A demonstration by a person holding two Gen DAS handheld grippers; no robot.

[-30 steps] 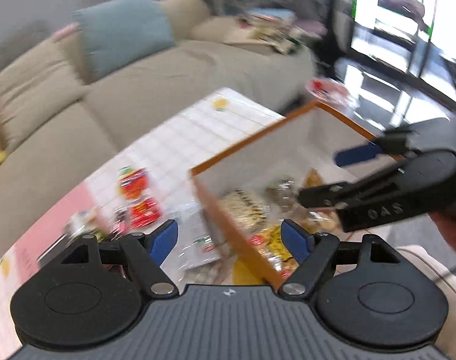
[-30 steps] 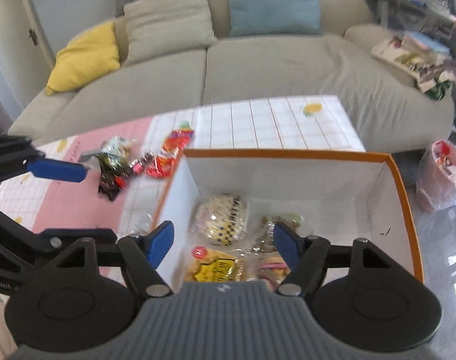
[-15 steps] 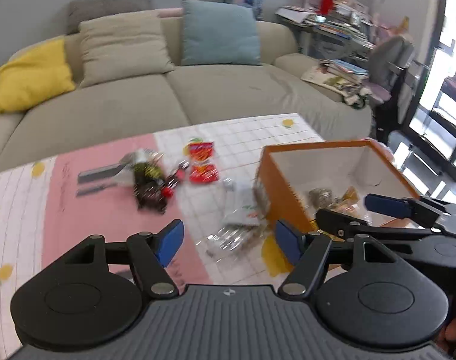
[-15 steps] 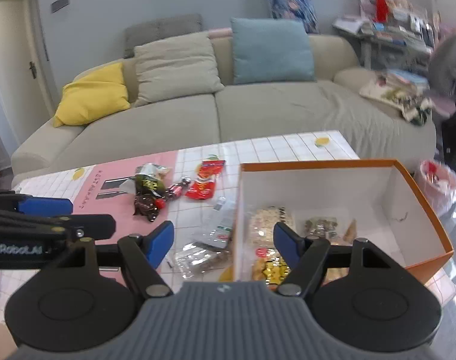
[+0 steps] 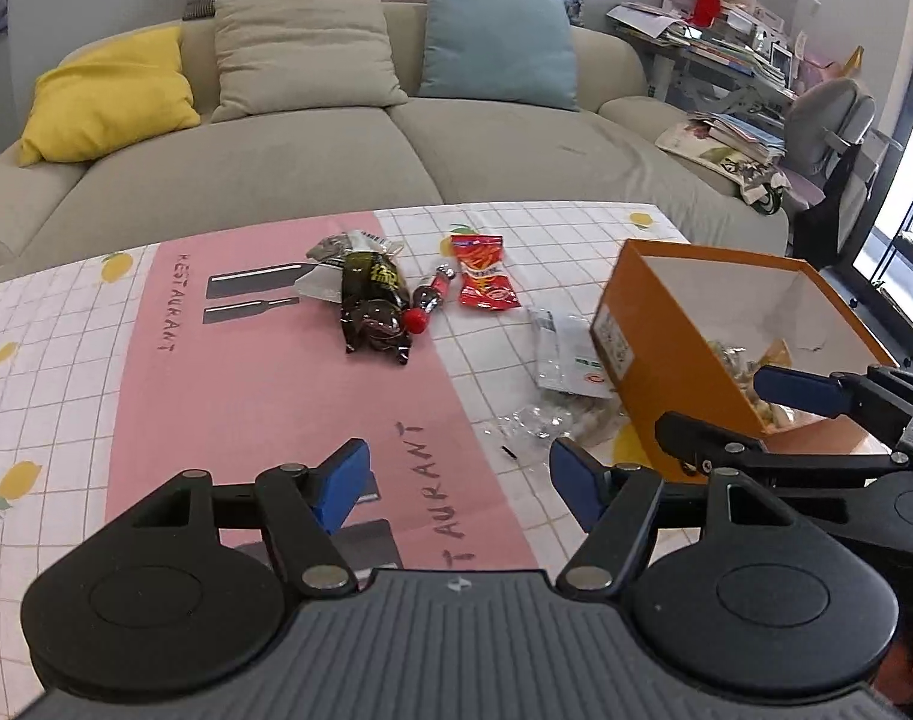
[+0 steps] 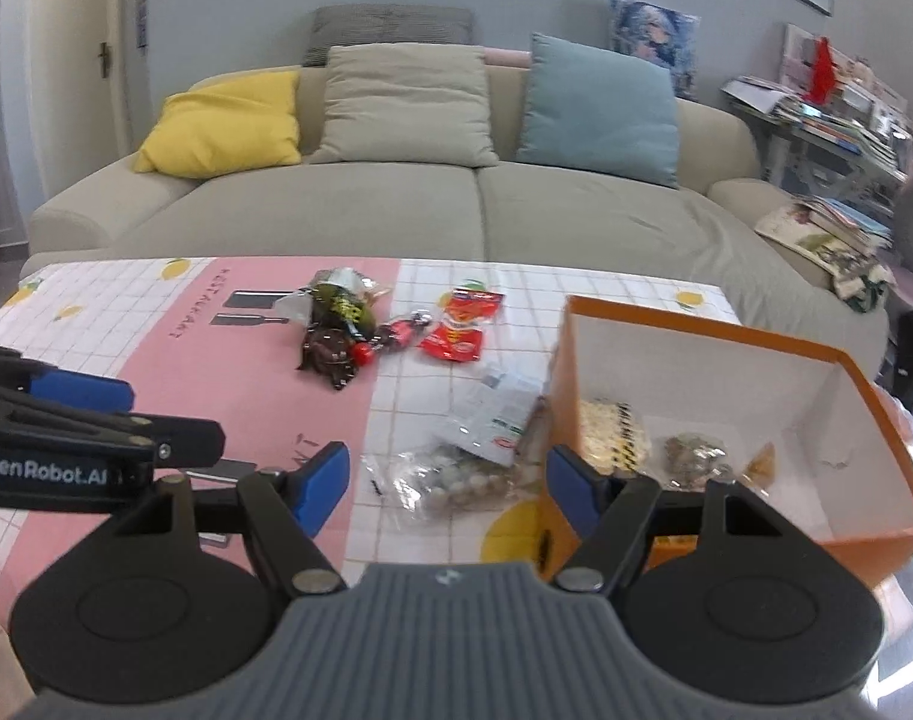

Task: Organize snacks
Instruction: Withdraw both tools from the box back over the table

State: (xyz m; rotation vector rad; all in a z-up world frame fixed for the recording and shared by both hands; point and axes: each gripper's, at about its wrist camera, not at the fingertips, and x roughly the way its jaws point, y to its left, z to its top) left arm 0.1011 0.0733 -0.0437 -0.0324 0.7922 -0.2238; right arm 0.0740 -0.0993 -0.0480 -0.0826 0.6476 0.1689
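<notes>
Step in hand, by my reading: between picks, with your left tool (image 5: 453, 477) and right tool (image 6: 444, 480) both released and carrying nothing, low centre of each view; the orange box (image 6: 720, 339) at right holds several snacks, while the clear bag (image 6: 456, 477) and white packet (image 6: 498, 411) lie just beside its left wall. The next move likely calls for reaching either one, or the black packet (image 5: 372, 306), mini cola bottle (image 5: 429, 300) and red packet (image 5: 483, 276) mid-desk, upper centre. Legible writing: "RESTAURANT" on the desk (image 5: 246, 378) cloth; "GenRobot.AI" on the left tool, lower left of the right view; packet labels too small to read.
</notes>
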